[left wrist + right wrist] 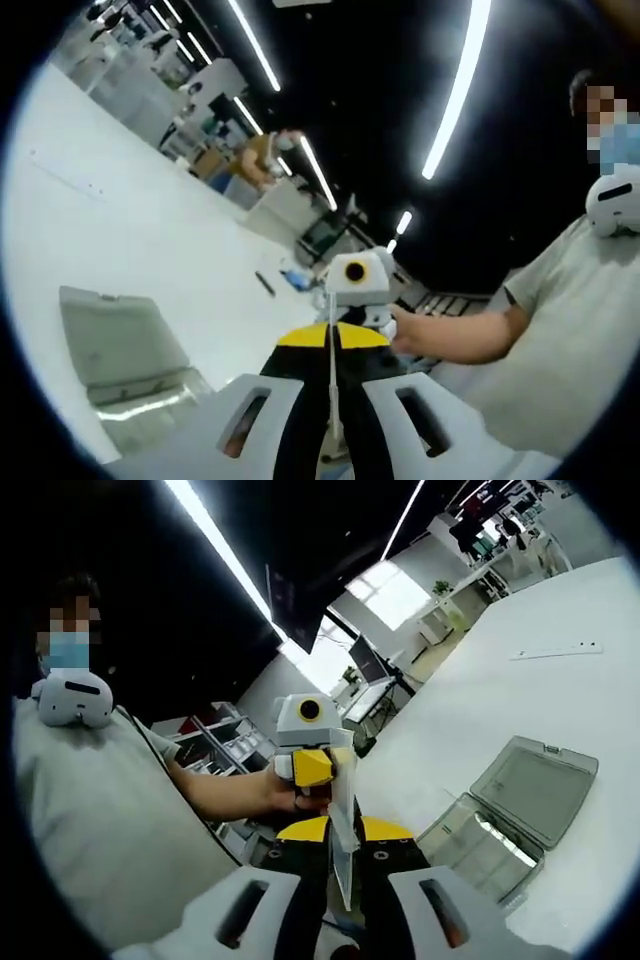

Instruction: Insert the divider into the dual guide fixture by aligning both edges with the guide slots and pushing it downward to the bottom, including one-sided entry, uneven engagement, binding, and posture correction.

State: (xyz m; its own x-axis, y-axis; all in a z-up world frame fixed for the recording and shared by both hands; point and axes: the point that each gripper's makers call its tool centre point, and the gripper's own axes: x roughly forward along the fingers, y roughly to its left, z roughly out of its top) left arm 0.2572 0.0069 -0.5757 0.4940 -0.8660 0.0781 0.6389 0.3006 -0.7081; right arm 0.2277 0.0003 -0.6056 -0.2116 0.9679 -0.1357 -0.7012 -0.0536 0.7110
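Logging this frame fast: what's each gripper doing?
Left gripper: shut on the divider.
Right gripper: shut on the divider.

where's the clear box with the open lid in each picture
Left gripper view: the clear box sits lower left on the white table, lid raised.
Right gripper view: the clear box sits lower right, lid tipped back.
Shared landmark: the thin divider held between both grippers.
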